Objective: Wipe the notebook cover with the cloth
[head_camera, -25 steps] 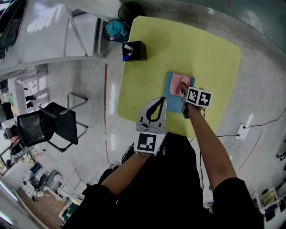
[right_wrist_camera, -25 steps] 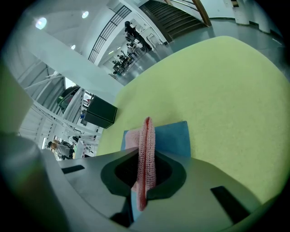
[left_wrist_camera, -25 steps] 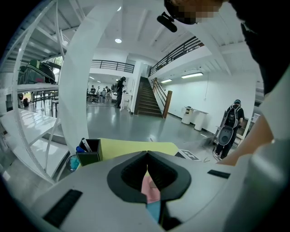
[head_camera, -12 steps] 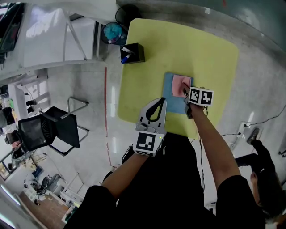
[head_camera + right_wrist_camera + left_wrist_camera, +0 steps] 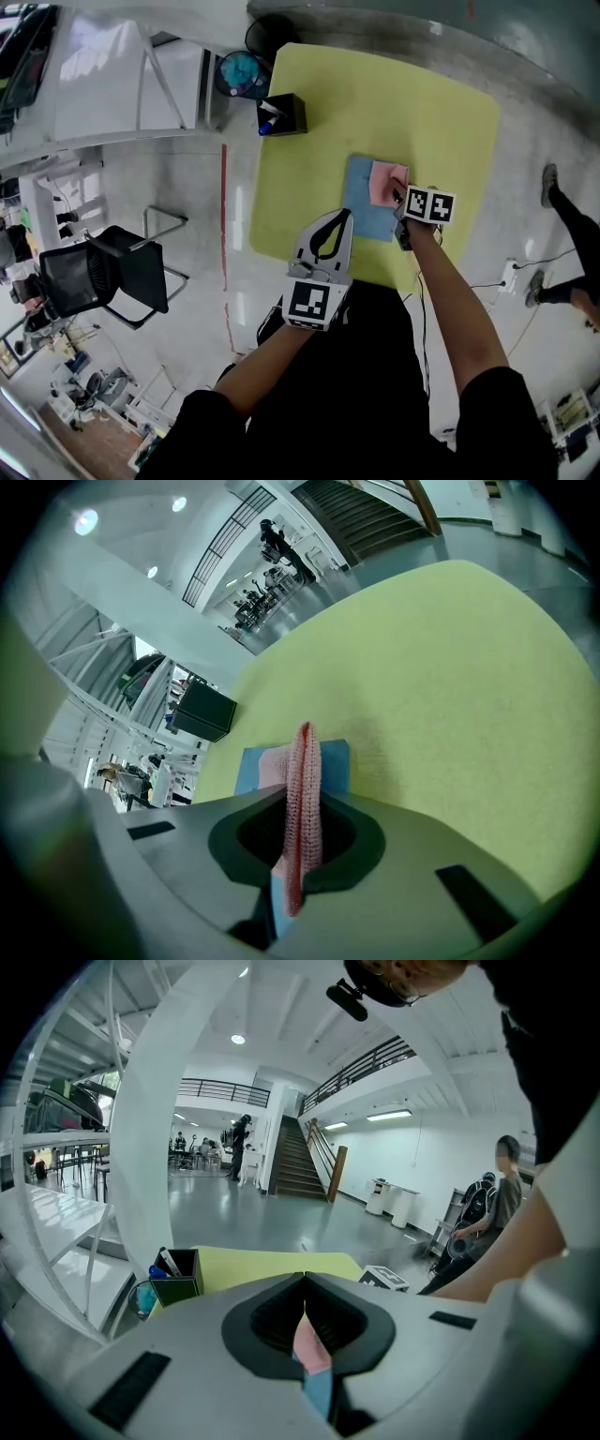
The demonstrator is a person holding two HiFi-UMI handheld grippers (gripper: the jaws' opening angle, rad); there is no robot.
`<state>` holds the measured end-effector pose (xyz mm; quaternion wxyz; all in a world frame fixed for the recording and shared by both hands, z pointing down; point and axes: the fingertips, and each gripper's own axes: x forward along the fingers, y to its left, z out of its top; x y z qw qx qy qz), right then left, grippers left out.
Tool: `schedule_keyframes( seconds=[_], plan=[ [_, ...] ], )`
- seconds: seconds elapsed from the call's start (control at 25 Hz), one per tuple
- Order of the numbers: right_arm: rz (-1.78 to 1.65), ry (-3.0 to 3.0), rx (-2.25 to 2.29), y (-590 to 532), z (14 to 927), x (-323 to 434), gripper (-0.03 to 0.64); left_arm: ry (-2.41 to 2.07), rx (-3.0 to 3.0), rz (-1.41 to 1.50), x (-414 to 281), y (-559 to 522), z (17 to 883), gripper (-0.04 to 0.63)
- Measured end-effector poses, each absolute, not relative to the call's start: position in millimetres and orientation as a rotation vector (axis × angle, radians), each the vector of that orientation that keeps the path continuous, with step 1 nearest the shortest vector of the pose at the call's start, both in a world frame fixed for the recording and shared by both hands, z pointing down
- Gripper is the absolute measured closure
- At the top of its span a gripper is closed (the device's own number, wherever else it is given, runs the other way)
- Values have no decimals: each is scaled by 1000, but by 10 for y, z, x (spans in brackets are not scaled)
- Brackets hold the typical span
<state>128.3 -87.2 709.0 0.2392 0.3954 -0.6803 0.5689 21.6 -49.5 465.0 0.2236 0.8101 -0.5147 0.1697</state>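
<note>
While the right gripper (image 5: 401, 201) pinches a pink cloth (image 5: 302, 789) edge-up between its jaws, the rest of the cloth lies over the far right corner of the blue notebook (image 5: 364, 208). That notebook rests flat on a yellow-green table (image 5: 412, 103), near its front edge. Close to the notebook's left side, the left gripper (image 5: 342, 217) is held with its jaws pressed together on nothing. A black pen holder (image 5: 283, 114) stands at the table's far left corner, holding what may be pens.

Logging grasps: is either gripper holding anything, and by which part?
The right gripper is shut on the pink cloth, pinching an upright fold of it over the blue notebook. The left gripper is shut on nothing.
</note>
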Motion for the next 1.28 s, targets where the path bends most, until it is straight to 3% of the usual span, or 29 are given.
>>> schedule_keyframes(
  seconds=[1.28],
  plan=[
    [1568,-1795,1215,-845,7065,1500,580,-1435,2256,372,101,-277,4260,581]
  ],
)
